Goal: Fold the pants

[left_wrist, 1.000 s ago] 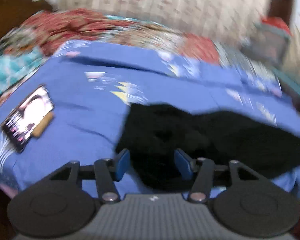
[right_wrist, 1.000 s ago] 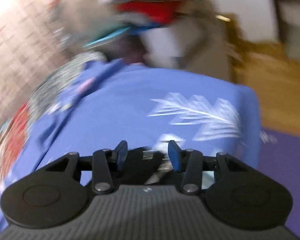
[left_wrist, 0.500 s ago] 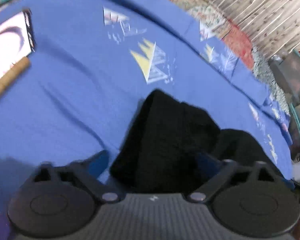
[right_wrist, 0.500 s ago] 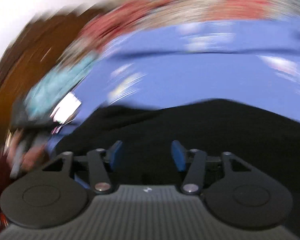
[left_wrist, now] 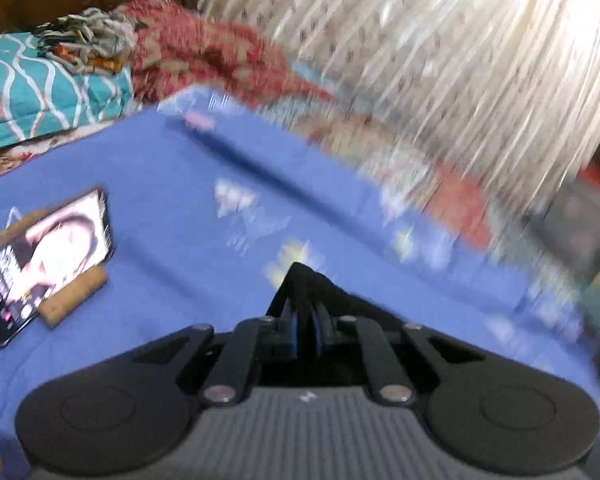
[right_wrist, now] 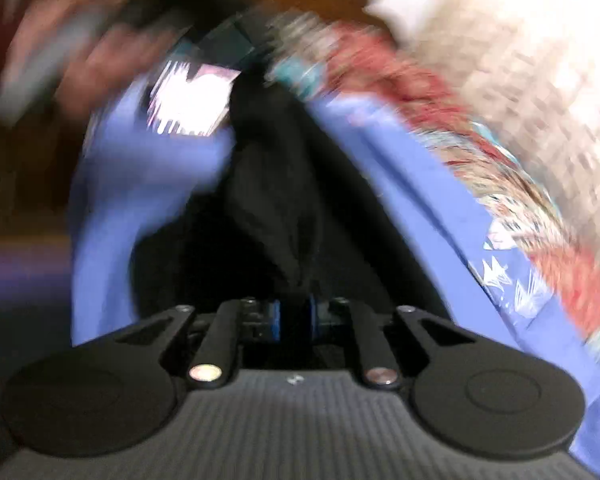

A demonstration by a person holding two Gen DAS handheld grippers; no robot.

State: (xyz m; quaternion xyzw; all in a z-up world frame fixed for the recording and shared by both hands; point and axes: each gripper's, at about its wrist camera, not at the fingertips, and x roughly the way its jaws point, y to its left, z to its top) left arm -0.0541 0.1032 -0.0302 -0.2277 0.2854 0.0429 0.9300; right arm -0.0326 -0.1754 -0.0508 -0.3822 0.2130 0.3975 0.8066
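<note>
The black pants point(right_wrist: 276, 200) lie on a blue bedsheet point(left_wrist: 172, 208). In the left wrist view my left gripper point(left_wrist: 306, 332) is shut on a pinch of the pants point(left_wrist: 300, 280), which rises in a peak between the blue pads. In the right wrist view my right gripper point(right_wrist: 294, 316) has its jaws closing on a gathered bundle of the black cloth, and the pads press on it. The pants stretch away from it toward the top of that blurred view.
A phone point(left_wrist: 48, 256) with a lit screen leans on a wooden stand at the left of the sheet. A teal pillow point(left_wrist: 40, 92), a red patterned blanket point(left_wrist: 204, 56) and a pale curtain point(left_wrist: 460, 60) lie behind. A person's blurred hand point(right_wrist: 100, 60) shows in the right view.
Both grippers went from open above the pants to closed on the black cloth. The right view has swung and rolled sharply. The left gripper has lifted a peak of fabric.
</note>
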